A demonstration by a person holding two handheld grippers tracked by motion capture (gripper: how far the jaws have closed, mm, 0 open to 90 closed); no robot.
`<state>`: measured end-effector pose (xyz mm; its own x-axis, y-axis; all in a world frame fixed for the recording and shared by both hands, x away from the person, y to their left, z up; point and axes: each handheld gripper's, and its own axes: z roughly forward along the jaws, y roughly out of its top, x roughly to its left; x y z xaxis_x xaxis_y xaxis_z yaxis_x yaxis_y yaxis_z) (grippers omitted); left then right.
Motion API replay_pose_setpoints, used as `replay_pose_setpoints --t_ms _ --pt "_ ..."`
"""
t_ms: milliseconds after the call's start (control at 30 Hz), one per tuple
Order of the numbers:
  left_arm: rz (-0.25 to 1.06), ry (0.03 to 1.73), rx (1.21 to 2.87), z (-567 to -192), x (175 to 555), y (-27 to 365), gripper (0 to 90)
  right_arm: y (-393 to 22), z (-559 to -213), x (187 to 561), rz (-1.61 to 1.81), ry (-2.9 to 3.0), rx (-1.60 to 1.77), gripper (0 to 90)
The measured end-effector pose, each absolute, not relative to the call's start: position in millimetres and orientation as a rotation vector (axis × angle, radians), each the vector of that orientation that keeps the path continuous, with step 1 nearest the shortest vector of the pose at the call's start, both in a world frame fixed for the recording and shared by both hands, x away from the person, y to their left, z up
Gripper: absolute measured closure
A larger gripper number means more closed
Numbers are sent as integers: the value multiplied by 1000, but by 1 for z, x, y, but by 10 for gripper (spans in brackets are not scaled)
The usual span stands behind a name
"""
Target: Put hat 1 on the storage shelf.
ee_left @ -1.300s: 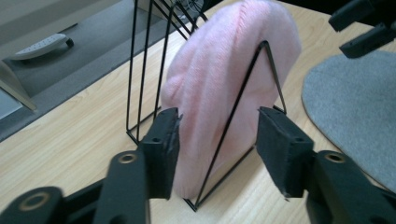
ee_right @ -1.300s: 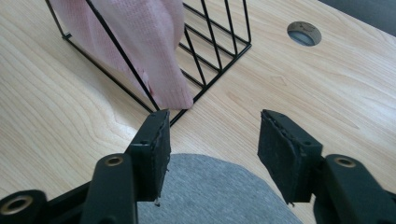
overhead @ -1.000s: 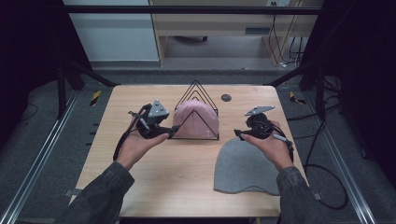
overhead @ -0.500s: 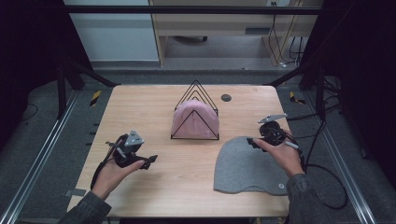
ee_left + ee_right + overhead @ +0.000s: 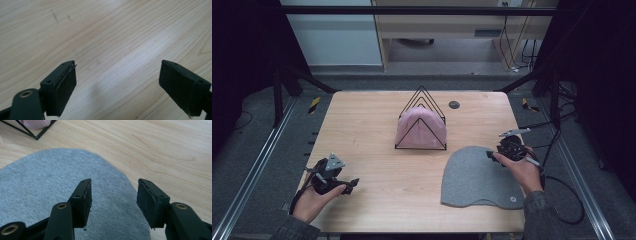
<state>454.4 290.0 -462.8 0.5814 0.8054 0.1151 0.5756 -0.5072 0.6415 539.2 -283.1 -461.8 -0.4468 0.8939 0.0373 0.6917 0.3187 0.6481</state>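
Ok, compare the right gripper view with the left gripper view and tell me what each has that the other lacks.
Right gripper view alone: the grey hat lying flat under the open right tool, plus a corner of the black wire rack with a bit of the pink hat in it. Left gripper view alone: the left tool, its jaws spread wider, over bare wood with nothing between them. Shared: the light wooden table and a pair of open black jaws.

Left gripper [image 5: 343, 186]: at 8 o'clock, held in the left hand [image 5: 312, 200], fingers [image 5: 62, 85] spread wide, empty.
Right gripper [image 5: 493, 155]: at 4 o'clock, held in the right hand [image 5: 524, 170], fingers [image 5: 82, 200] parted, empty.
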Motion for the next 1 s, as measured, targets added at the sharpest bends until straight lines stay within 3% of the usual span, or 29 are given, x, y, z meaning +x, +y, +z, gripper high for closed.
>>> replay_pose_setpoints --t_ms 367,633,767,900,1000 --pt "575 1092 2293 -467 457 290 131 -288 -477 549 777 2272 1499 398" --pt "578 1083 2297 -468 457 289 131 -280 -483 550 739 2306 1479 430" --pt "577 1088 2294 -468 457 289 132 -276 -483 549 722 2330 1446 524" --pt "572 1088 2297 -468 457 289 132 -272 -481 546 738 2370 1414 730" --pt "561 1090 2301 -469 457 289 131 -266 -477 542 747 2404 1351 822"
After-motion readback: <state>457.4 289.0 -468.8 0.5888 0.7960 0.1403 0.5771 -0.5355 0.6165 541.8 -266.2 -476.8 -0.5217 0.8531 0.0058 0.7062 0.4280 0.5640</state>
